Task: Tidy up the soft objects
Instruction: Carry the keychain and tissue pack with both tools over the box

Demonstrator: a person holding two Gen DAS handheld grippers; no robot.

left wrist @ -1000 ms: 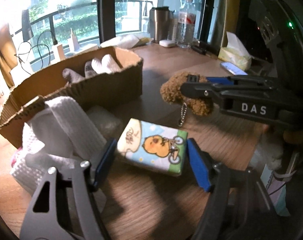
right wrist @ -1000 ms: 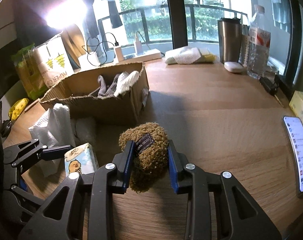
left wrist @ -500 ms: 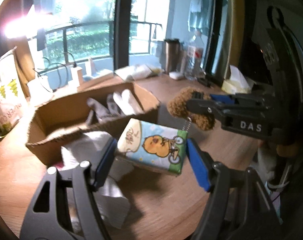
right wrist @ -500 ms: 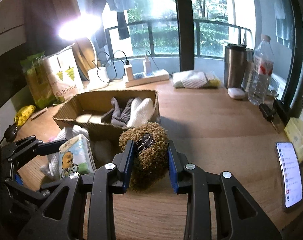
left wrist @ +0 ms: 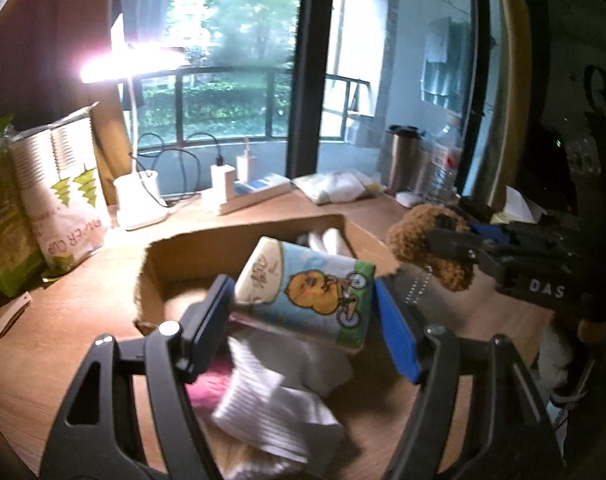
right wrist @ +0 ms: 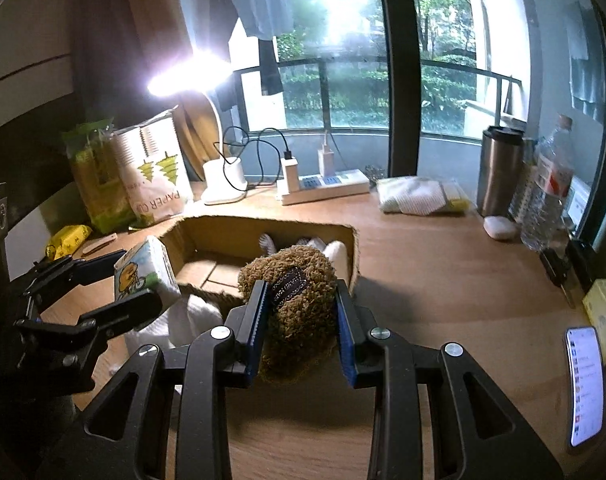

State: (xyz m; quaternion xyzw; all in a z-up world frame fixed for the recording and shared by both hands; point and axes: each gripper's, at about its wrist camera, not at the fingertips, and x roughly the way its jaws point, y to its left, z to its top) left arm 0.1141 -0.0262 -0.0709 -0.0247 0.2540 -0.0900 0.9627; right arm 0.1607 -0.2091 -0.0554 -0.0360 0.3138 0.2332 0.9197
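Note:
My left gripper [left wrist: 303, 316] is shut on a tissue pack [left wrist: 307, 292] printed with a cartoon duck on a bicycle, held in the air above the near side of the cardboard box [left wrist: 239, 248]. The pack also shows in the right wrist view [right wrist: 143, 270]. My right gripper [right wrist: 299, 320] is shut on a brown plush toy [right wrist: 293, 300], raised over the box [right wrist: 263, 236] at its near right corner. The plush also shows in the left wrist view [left wrist: 427, 244]. Rolled socks [right wrist: 335, 250] lie inside the box. White cloths [left wrist: 275, 396] and a pink one [left wrist: 209, 386] lie on the desk before it.
A paper-cup bag [right wrist: 155, 176], a white lamp base [right wrist: 223, 184] and a power strip [right wrist: 323, 188] stand behind the box. A steel tumbler [right wrist: 501, 168], a water bottle [right wrist: 547, 196] and a phone [right wrist: 587, 384] are at the right on the wooden desk [right wrist: 443, 280].
Both grippers have risen from the desk with their loads. The tissue pack and the plush toy went from desk level to above the box's near edge.

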